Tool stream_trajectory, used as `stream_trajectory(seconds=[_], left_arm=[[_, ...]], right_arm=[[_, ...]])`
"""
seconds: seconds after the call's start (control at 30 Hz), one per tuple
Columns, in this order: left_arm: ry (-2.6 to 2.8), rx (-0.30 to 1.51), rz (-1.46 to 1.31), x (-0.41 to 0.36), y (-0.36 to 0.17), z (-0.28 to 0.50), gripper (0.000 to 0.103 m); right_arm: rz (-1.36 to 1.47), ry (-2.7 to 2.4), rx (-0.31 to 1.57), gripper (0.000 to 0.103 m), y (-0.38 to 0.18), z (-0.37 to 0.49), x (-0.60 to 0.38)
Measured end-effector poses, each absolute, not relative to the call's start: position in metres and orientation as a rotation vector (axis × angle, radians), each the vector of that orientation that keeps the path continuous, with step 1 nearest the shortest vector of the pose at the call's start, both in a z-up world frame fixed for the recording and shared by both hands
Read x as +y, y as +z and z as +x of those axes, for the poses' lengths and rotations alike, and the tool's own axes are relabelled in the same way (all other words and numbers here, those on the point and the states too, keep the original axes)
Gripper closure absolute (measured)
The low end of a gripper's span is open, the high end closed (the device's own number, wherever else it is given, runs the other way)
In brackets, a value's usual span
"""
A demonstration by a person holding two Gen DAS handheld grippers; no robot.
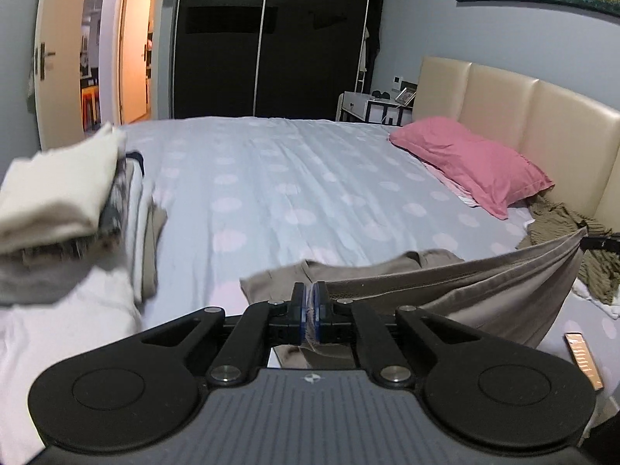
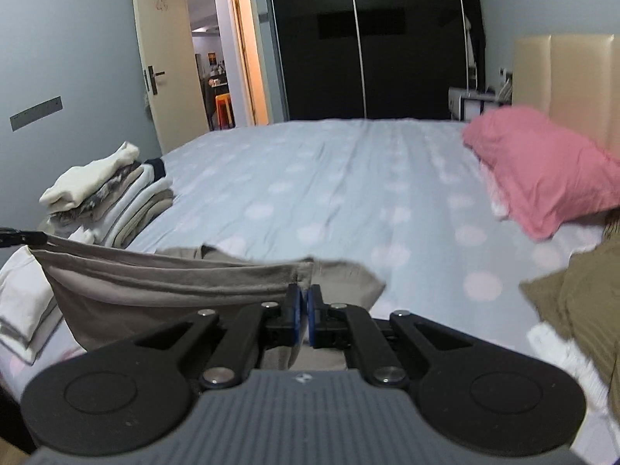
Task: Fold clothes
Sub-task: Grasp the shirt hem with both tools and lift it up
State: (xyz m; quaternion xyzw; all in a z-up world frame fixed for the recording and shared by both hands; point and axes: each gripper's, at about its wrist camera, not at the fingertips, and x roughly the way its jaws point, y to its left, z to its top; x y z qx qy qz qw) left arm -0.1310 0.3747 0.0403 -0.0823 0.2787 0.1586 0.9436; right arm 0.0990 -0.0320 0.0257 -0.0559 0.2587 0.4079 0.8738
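Across the dotted bed sheet [image 1: 271,178] we hold a taupe garment [image 2: 162,290] stretched above the near edge, left gripper [image 1: 310,306] and right gripper [image 2: 304,310] each pinching an end. Thin bites on the hem could slip, dropping it crumpled onto the folded stack [image 2: 108,201].

bed [image 1: 294,178] middle open, folded pile [image 1: 58,201] left, pillow [image 1: 472,162] right
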Motion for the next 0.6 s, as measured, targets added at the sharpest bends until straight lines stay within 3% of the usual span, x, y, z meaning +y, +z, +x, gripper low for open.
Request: stream_trajectory(seconds=[0.3, 0.6], left_arm=[[0.370, 0.646, -0.139, 0.422, 0.025, -0.049, 0.101], [0.372, 0.791, -0.180, 0.476, -0.060, 0.029, 0.101]], right_arm=[[-0.160, 0.810, 0.530, 0.098, 0.040, 0.157, 0.021], [-0.263, 0.765, 0.679, 0.098, -0.034, 0.250, 0.093]])
